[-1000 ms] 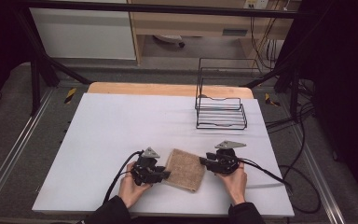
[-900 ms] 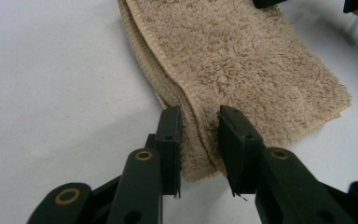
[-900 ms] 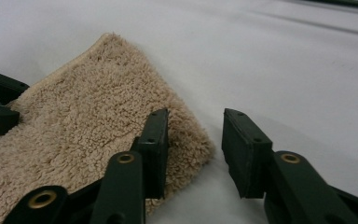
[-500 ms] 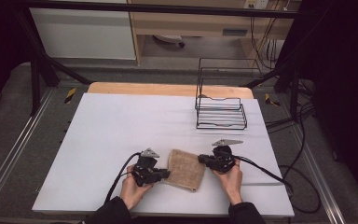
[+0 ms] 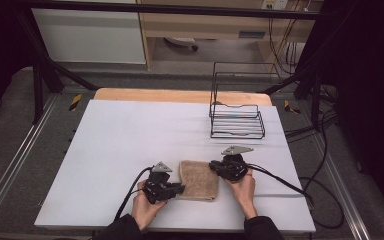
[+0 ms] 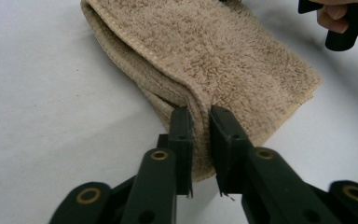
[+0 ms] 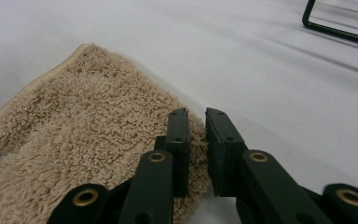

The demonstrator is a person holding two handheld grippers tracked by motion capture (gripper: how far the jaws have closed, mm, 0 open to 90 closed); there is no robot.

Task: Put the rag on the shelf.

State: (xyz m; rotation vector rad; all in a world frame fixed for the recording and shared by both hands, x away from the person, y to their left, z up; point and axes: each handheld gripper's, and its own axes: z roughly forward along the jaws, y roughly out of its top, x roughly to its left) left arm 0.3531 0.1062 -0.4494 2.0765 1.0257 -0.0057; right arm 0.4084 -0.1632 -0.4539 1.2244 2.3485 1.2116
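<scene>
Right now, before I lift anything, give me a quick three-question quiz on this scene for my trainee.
1. Where does the black wire rack stand on the table? A near left, B far right, C centre.
2. True or false: the towel lies spread out in a single layer.
3. What sits between the fingers of the left gripper and of the right gripper?
Key: 1 B. 2 False, it is folded. 3 The towel's edges; both sets of fingers have just been opening a little, yet pinch it.
</scene>
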